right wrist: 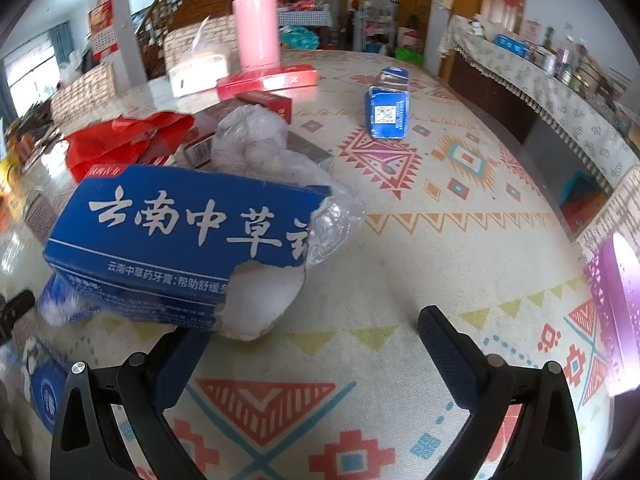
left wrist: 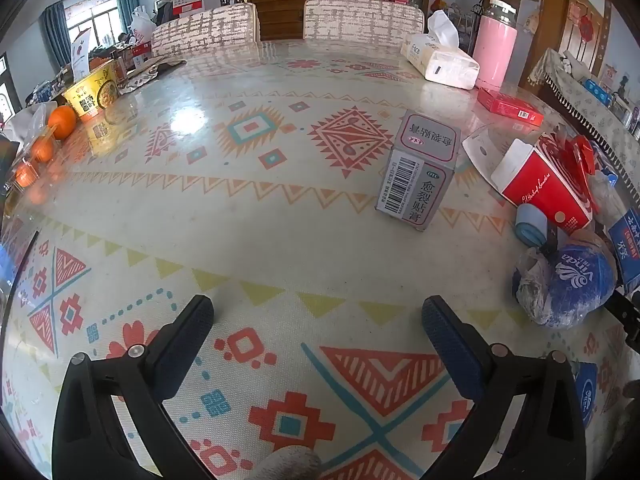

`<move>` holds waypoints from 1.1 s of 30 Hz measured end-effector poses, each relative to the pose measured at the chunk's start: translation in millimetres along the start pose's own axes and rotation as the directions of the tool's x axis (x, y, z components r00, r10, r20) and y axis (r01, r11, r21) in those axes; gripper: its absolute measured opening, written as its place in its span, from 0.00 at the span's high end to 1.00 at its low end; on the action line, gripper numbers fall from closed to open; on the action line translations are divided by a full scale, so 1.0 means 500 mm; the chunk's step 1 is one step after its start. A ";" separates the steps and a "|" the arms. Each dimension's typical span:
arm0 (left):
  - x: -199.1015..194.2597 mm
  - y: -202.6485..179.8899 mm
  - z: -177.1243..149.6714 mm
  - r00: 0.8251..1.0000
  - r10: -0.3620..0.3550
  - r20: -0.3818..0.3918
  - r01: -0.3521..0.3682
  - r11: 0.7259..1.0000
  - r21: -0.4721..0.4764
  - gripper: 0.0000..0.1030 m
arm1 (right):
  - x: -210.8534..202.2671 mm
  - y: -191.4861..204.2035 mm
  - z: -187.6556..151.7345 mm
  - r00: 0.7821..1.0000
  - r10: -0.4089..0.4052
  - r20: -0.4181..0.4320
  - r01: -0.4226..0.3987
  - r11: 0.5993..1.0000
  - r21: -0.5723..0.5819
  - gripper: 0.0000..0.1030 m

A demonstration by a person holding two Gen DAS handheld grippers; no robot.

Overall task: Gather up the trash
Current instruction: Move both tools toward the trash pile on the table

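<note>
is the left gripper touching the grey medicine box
Apart. The left wrist view shows bare tablecloth between the open left gripper and the grey medicine box.

My table (left wrist: 280, 240) wears cream cloth with red, teal, yellow geometric shapes; grey box (left wrist: 420, 172), blue torn carton (right wrist: 180, 236), pink flask (right wrist: 258, 28).

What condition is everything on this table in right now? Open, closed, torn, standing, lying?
left gripper: open, empty, over the tablecloth.
right gripper: open, holding nothing.
blue toothpaste box: torn open at one end, lying flat.
grey plaster box: closed, lying on its side.
red carton: flap open, tipped over.
crumpled blue wrapper: balled up.
pink thermos: upright, capped.
tissue pack: open, tissue sticking out.
</note>
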State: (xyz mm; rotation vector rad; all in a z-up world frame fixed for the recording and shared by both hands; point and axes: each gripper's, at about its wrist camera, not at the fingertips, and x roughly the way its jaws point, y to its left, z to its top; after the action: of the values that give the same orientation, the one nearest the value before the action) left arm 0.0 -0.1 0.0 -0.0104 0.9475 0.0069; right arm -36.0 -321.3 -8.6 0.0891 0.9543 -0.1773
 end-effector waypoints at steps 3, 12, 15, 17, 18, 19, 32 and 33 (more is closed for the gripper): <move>0.002 0.000 0.004 1.000 -0.002 -0.018 0.002 1.000 0.002 0.00 | 0.000 -0.001 0.003 0.999 0.026 -0.028 -0.027 0.999 -0.028 0.00; -0.016 0.006 -0.016 0.999 -0.021 -0.027 0.022 0.999 0.028 0.00 | -0.040 -0.016 -0.032 0.995 0.089 -0.049 -0.094 0.989 -0.113 0.00; -0.062 0.010 -0.034 0.998 0.005 0.066 -0.007 1.000 0.024 0.00 | -0.063 -0.024 -0.066 0.995 0.086 -0.055 -0.092 0.989 -0.117 0.00; -0.105 0.010 -0.047 0.992 0.023 0.124 -0.027 0.999 0.030 0.00 | -0.079 -0.028 -0.084 0.995 0.083 -0.051 -0.089 0.989 -0.118 0.01; -0.123 0.009 -0.052 0.989 0.023 0.145 -0.028 0.999 0.030 0.00 | -0.092 -0.033 -0.096 0.996 0.081 -0.039 -0.085 0.990 -0.115 0.01; -0.144 0.009 -0.059 0.986 0.021 0.167 -0.026 0.999 0.029 0.00 | -0.094 -0.030 -0.098 0.996 0.079 -0.030 -0.082 0.990 -0.114 0.01; -0.250 -0.042 -0.127 0.975 0.025 0.222 -0.050 0.993 0.109 0.00 | -0.229 -0.057 -0.175 0.975 0.110 0.195 -0.115 0.993 0.017 0.01; -0.249 -0.042 -0.131 0.976 0.026 0.216 -0.052 0.992 0.112 0.00 | -0.230 -0.057 -0.178 0.975 0.111 0.193 -0.117 0.993 0.017 0.01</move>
State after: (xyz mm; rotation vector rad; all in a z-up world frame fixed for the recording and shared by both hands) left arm -125.5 -22.1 63.0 0.1155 0.7312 -0.0111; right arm -177.6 -322.7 34.2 0.1502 0.7518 -0.0916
